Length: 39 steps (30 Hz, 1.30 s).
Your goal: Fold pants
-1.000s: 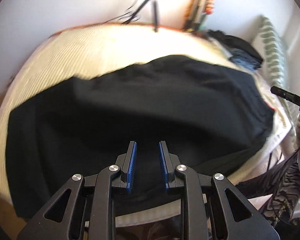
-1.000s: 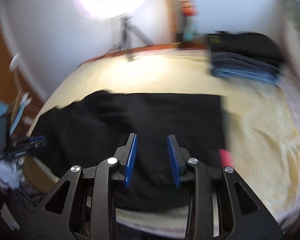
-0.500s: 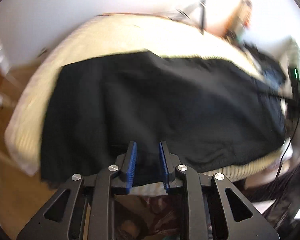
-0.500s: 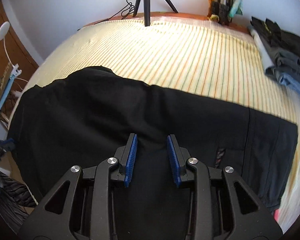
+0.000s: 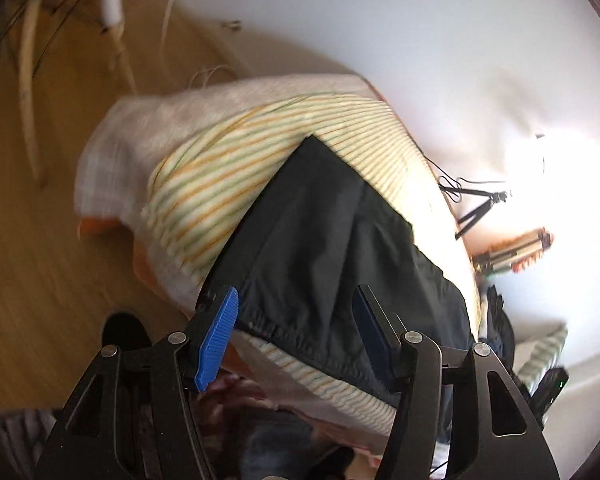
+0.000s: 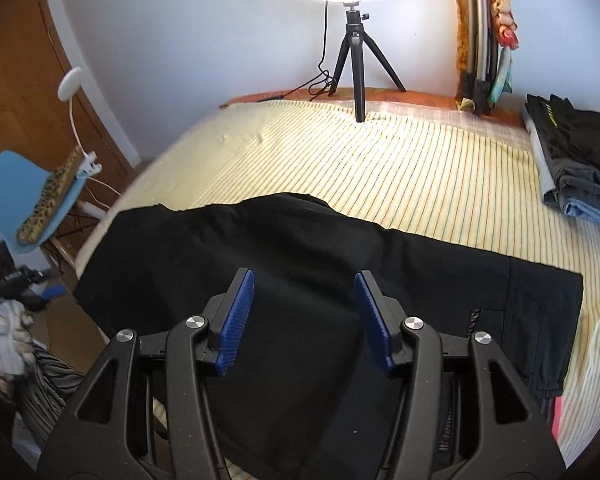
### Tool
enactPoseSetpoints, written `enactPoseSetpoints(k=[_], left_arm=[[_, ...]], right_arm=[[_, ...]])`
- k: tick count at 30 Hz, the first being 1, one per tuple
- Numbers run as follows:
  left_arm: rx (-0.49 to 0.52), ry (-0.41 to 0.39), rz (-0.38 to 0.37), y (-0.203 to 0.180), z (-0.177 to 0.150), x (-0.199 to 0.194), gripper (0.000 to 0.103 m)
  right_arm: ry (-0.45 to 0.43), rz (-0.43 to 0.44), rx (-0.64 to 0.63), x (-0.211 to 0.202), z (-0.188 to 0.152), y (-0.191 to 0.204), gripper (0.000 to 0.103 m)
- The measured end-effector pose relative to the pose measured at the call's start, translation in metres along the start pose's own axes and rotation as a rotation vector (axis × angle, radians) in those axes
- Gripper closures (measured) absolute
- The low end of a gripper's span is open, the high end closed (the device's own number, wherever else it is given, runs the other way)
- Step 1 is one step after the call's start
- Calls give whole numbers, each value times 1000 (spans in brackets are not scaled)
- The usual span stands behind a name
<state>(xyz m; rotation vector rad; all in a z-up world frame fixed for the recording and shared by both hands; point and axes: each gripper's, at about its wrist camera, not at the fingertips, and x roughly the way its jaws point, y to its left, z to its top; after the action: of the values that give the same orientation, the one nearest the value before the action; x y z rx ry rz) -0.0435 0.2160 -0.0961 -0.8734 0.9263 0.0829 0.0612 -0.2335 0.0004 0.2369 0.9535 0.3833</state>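
Black pants (image 6: 300, 272) lie spread flat across the striped bed (image 6: 380, 160), their waistband end at the right. In the left wrist view the pants (image 5: 332, 248) run away from the bed's corner, their hem near the lower edge. My left gripper (image 5: 296, 320) hovers over that hem end, tilted, its jaws opening with nothing pinched between them. My right gripper (image 6: 304, 312) hangs above the pants' middle, its jaws also opening and holding nothing.
A ring light on a tripod (image 6: 354, 48) stands at the bed's far edge. Folded clothes (image 6: 572, 160) are stacked at the right. A blue chair (image 6: 24, 200) and wooden floor (image 5: 40, 240) lie left of the bed.
Both grippers' jaws have spread wider. The left gripper has swung toward the pants' end at the bed corner and rolled strongly. The right gripper shifted sideways over the pants.
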Motion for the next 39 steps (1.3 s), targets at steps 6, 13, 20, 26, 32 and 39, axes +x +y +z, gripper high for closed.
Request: enactPoseSetpoints(k=[6, 13, 20, 26, 32, 39], left_arm=[[-105, 15, -7, 15, -18, 20, 44], [-172, -52, -46, 24, -22, 27, 45], [-19, -133, -14, -13, -17, 19, 47], [42, -154, 67, -27, -17, 39, 69], [112, -229, 86, -34, -18, 25, 98], [110, -195, 69, -19, -11, 31, 98]], right_arm=[[24, 11, 45, 1, -7, -9, 48], [1, -18, 31, -3, -6, -11, 48], [15, -21, 25, 3, -9, -8, 48], [21, -21, 19, 6, -11, -6, 48], [63, -21, -18, 22, -14, 3, 48], [138, 89, -98, 60, 9, 46, 48]])
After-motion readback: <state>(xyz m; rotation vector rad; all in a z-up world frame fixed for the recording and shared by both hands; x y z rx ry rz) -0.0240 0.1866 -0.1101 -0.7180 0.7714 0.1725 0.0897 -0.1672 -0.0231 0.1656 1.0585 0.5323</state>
